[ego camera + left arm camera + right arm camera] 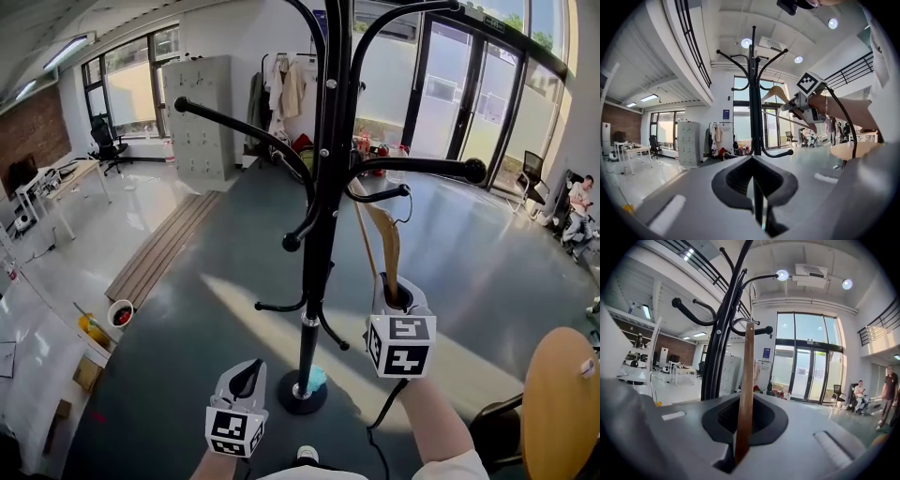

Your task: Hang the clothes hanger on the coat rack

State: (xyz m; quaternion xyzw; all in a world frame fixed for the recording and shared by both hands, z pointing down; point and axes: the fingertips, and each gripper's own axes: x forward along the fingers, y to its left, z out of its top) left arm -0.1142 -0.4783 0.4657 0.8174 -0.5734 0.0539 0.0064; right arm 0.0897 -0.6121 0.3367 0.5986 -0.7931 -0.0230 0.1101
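Note:
The black coat rack (319, 187) stands right in front of me, with its round base (302, 394) on the floor. My right gripper (395, 294) is shut on one end of a wooden clothes hanger (382, 230), held upright beside the pole. The hanger's metal hook (406, 201) is at a short lower arm (380, 195); whether it rests on that arm I cannot tell. In the right gripper view the hanger (746, 380) rises from the jaws toward that arm (757, 330). My left gripper (248, 377) hangs low near the base, shut and empty. Its view shows the rack (753, 93) and hanger (776, 91).
A round wooden tabletop (562, 394) is close at my right. A grey locker (199, 108) and a garment rail (286, 84) stand at the back. Wooden planks (164, 244) lie on the floor to the left. A person sits at the far right (579, 202).

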